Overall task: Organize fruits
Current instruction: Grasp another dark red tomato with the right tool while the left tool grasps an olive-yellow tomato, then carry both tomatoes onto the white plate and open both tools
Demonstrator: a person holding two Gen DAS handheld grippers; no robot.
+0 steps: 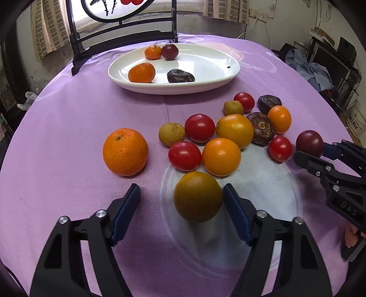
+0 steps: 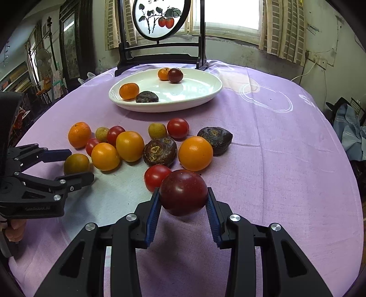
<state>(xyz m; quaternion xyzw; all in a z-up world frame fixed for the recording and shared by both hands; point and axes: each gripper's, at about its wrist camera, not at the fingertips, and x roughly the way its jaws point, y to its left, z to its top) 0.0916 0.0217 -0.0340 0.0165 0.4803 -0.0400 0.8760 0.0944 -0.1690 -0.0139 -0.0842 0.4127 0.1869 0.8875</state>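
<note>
My right gripper [image 2: 183, 201] clamps the dark tomato [image 2: 183, 192]; plate [image 2: 205, 96] sits upper centre; left gripper [image 1: 181, 201] gapes around the olive-brown fruit [image 1: 197, 197].

Bare purple tablecloth [image 2: 286, 160] runs along the table's right edge toward the white plate [image 2: 205, 96]; clustered loose fruit [image 2: 130, 146] blocks the middle-left approach.

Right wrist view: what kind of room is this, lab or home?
Most likely a lived-in home room: a round table under a purple cloth, a painted persimmon screen in a dark stand, curtained windows, and a fan and shelves crowding the left wall.
</note>
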